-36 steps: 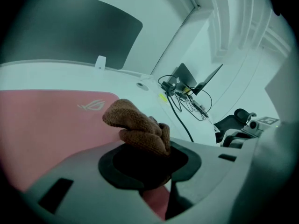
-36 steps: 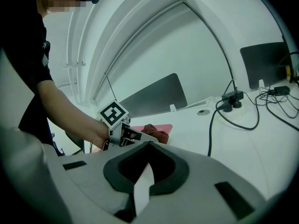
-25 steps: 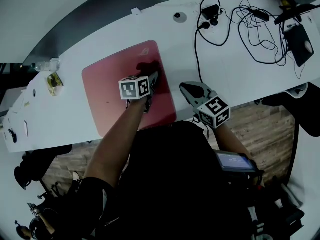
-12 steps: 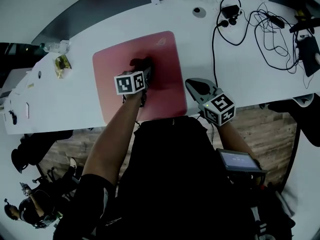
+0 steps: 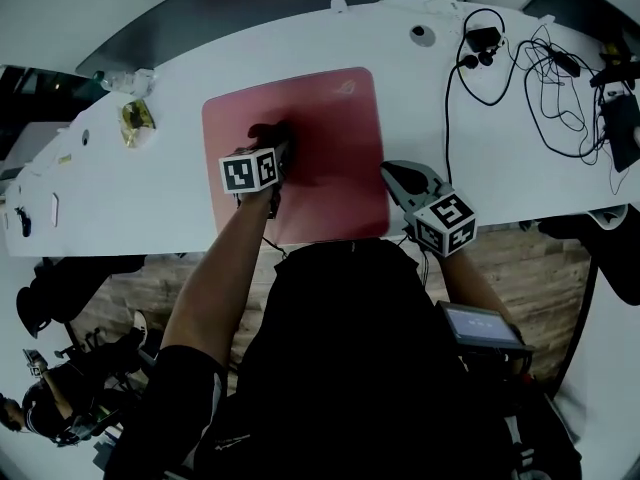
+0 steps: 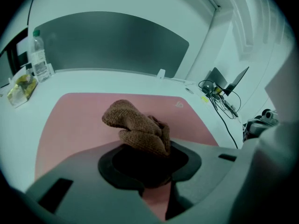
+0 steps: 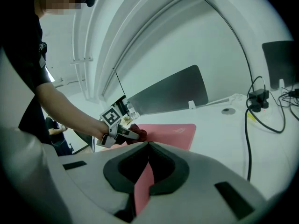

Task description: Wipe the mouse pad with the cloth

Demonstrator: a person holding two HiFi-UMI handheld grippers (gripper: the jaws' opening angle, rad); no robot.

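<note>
A pink mouse pad (image 5: 335, 133) lies on the white desk (image 5: 150, 203). My left gripper (image 5: 277, 148) is over the pad's left-middle, shut on a bunched brown cloth (image 5: 266, 132) that rests on the pad. In the left gripper view the cloth (image 6: 135, 127) bulges out past the jaws onto the pad (image 6: 70, 120). My right gripper (image 5: 394, 173) sits at the pad's right edge near the front corner. Its jaws are shut, with a strip of the pad (image 7: 175, 130) between them. The right gripper view also shows the left gripper (image 7: 119, 132) and the cloth (image 7: 137, 133).
A water bottle (image 5: 125, 80) and a snack packet (image 5: 137, 123) stand left of the pad. Tangled black cables (image 5: 530, 58) and a plug cover the desk's right part, past a round grommet (image 5: 421, 35). A laptop (image 6: 224, 80) stands far right. The desk's front edge runs just below the pad.
My left gripper has dragged the cloth leftward across the pad, from its right part to its left-middle. The right gripper has stayed at the pad's right edge.
</note>
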